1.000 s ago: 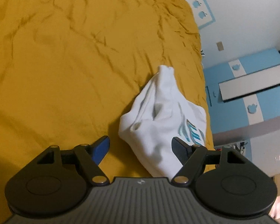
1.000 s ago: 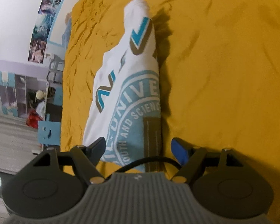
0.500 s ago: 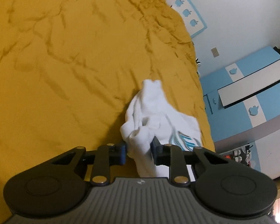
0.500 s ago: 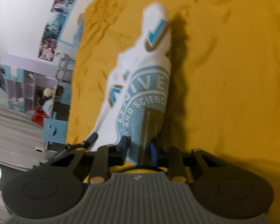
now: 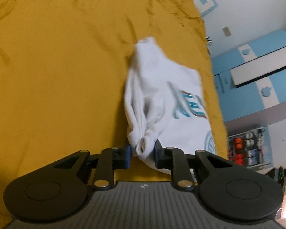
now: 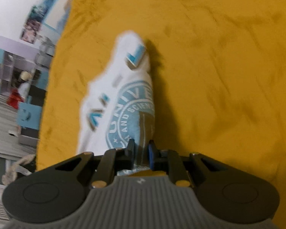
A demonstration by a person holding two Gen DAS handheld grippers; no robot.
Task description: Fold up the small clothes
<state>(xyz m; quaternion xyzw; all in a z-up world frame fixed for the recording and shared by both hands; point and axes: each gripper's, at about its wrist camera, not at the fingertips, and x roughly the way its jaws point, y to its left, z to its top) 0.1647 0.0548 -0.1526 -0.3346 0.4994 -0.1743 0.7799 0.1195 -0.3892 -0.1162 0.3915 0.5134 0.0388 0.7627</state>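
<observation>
A small white T-shirt [image 5: 162, 87] with a blue round print lies bunched lengthwise on a yellow bedsheet [image 5: 57, 66]. My left gripper [image 5: 143, 148] is shut on a rolled wad of its near white edge. In the right wrist view the same T-shirt [image 6: 127, 99] shows its blue emblem. My right gripper [image 6: 142, 150] has the printed near edge between its pads, and its jaws are closing on it. The cloth runs away from both grippers, its near end lifted off the bedsheet [image 6: 219, 76] and its far tip resting there.
The bed's edge runs close to the shirt's right side in the left wrist view, with a blue and white cabinet [image 5: 257, 66] and a shelf of small items [image 5: 247, 147] beyond. In the right wrist view, floor and furniture [image 6: 19, 99] lie past the bed's left edge.
Both grippers went from wide open around the shirt's near edge to closed on it. The near end of the shirt has been lifted and pulled, and the views have shifted across the bed.
</observation>
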